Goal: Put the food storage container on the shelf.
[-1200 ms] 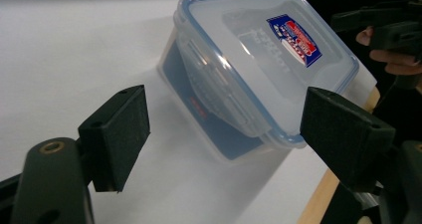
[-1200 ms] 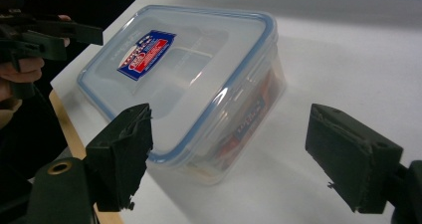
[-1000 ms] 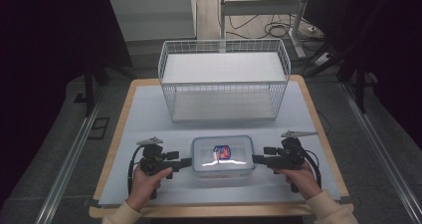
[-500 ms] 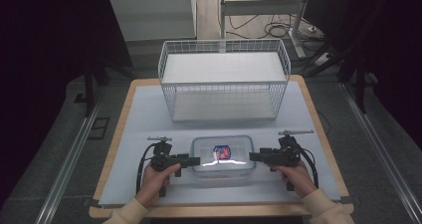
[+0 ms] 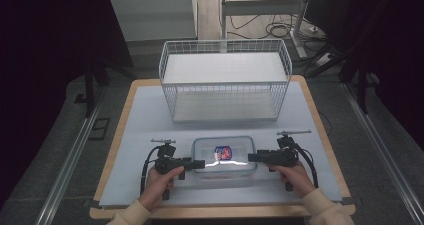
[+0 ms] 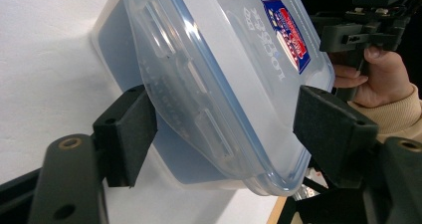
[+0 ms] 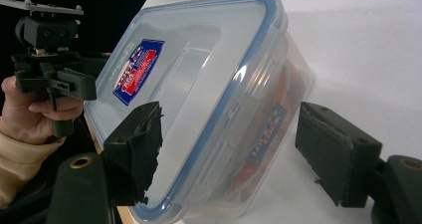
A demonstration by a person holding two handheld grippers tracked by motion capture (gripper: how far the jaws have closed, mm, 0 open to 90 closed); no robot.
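Nearest the person, two hands each hold one claw at the front of the white surface (image 5: 145,115). The left claw (image 5: 198,163) and the right claw (image 5: 251,158) both stand wide open, their jaws straddling the short ends of one clear lidded box (image 5: 224,156) without gripping it. The box sits between them, near the front edge, with bare room on both sides. Farther back stands one white wire basket (image 5: 225,87).

Black tongs (image 5: 202,163), looped cables; cream sleeves (image 5: 320,209).
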